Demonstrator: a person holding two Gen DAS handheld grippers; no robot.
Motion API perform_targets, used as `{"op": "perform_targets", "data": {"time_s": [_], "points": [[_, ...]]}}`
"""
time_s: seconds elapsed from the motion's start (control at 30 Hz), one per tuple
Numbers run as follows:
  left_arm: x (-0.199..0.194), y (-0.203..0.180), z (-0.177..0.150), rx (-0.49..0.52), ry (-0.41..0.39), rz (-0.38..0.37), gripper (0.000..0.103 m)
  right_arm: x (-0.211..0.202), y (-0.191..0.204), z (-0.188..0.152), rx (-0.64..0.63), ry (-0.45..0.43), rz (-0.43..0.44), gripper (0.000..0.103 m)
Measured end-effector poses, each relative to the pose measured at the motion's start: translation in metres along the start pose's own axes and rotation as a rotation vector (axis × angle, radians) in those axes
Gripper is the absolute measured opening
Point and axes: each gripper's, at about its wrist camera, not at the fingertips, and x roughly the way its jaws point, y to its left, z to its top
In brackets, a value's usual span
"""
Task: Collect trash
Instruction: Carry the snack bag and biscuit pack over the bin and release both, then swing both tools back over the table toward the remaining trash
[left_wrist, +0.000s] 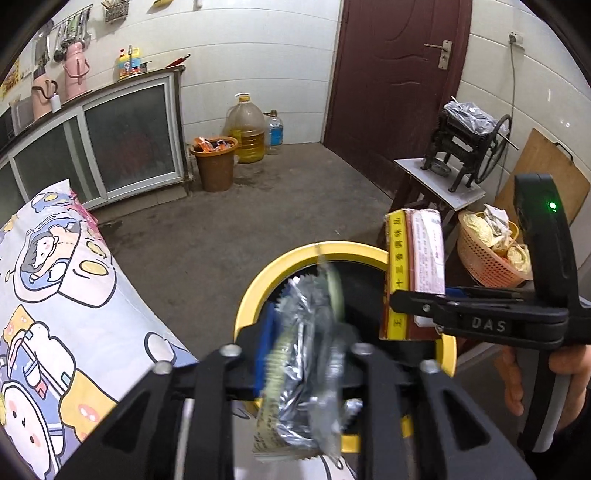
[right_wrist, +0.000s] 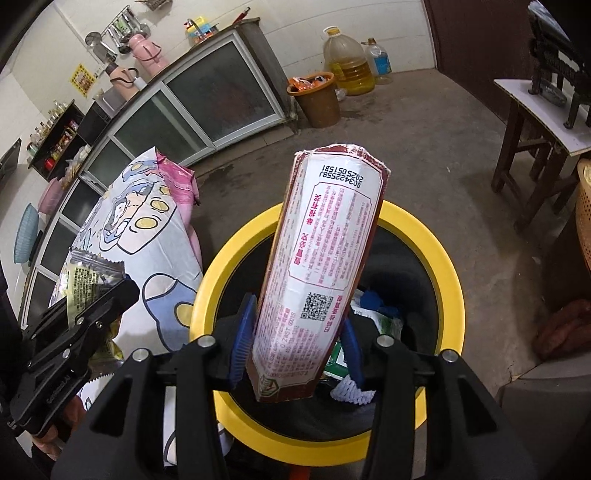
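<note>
Two pieces of trash were in hand, both over the bin. Left gripper (left_wrist: 308, 354) was clenched on a foil snack wrapper (left_wrist: 310, 369), pinched between its blue pads; the wrapper hung blurred just ahead of the fingers, above the near part of the yellow-rimmed bin (left_wrist: 332, 249). Right gripper (right_wrist: 295, 347) was clamped on a long red-and-white carton (right_wrist: 325, 266), which stood up ahead of the fingers, tilted slightly, its lower end over the bin's black interior.

Step, as I judged it: drop phase. Next move called for letting go once each item was inside the yellow rim. The carton looked centred enough; the wrapper sat nearer the rim and seemed to want a nudge forward first.

Bin already held scraps (right_wrist: 373, 317) just beyond the right fingers. A cartoon-print pillow (left_wrist: 74, 295) lay left of the bin, close against it in the right wrist view. An orange basket (left_wrist: 487, 254) sat right of it; neither blocked the drop.
</note>
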Motion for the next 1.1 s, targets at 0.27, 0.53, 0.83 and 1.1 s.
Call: {"op": "perform_targets", "data": {"time_s": [0.27,0.53,0.83,1.1], "points": [[-0.014,0.029,-0.002,-0.109,-0.048,0.028,0.080,-0.008,-0.019,0.004,0.074,-0.016,-0.017,0.061],[-0.050,0.068,-0.011,-0.171,-0.099,0.061,0.080,-0.018,0.008,0.004,0.020,-0.026,0.005,0.061],[-0.119,0.138,-0.045,-0.259,-0.156,0.180,0.080,-0.012,0.091,0.002,-0.126,-0.010,0.071,0.062],[-0.187,0.208,-0.101,-0.338,-0.169,0.312,0.080,0.008,0.172,-0.009,-0.254,0.032,0.145,0.063]]}}
